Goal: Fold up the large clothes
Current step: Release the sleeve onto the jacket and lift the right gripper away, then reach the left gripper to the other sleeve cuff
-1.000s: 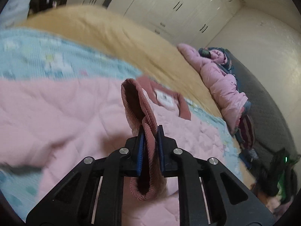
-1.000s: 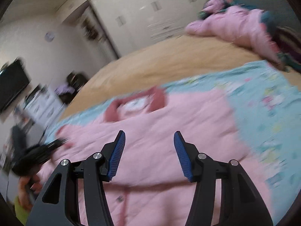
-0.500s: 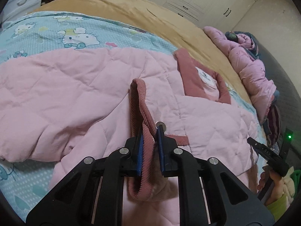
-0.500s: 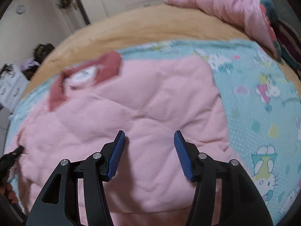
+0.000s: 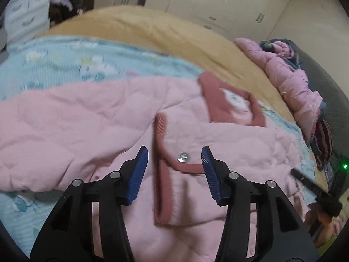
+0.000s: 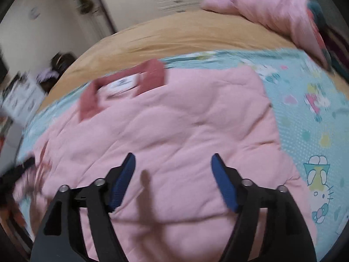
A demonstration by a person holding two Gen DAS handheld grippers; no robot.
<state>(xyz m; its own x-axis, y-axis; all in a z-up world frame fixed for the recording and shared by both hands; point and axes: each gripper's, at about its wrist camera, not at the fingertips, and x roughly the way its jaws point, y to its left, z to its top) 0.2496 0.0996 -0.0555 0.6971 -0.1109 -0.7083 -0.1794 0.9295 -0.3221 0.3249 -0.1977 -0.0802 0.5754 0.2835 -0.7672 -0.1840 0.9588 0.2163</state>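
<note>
A large pink quilted jacket [image 5: 91, 126] lies spread on the bed, with a dusty-red collar [image 5: 231, 102] at the far side. Its sleeve is folded across the body, and the ribbed dusty-red cuff [image 5: 162, 174] with a silver snap [image 5: 183, 156] lies flat between the fingers of my left gripper [image 5: 174, 170], which is open and empty just above it. In the right wrist view the jacket [image 6: 185, 131] fills the middle, collar [image 6: 122, 87] at the upper left. My right gripper [image 6: 173, 179] is open and empty above the jacket's body.
A teal cartoon-print sheet [image 6: 316, 113] lies under the jacket on a tan bedspread [image 5: 163, 35]. A pile of pink and dark clothes [image 5: 294, 83] sits at the bed's far right. White wardrobes [image 5: 218, 0] line the back wall. The other gripper [image 5: 316, 194] shows at the right edge.
My left gripper has opened and let go of the cuff, which now lies flat on the jacket's body. My right gripper stays open and has shifted slightly over the jacket.
</note>
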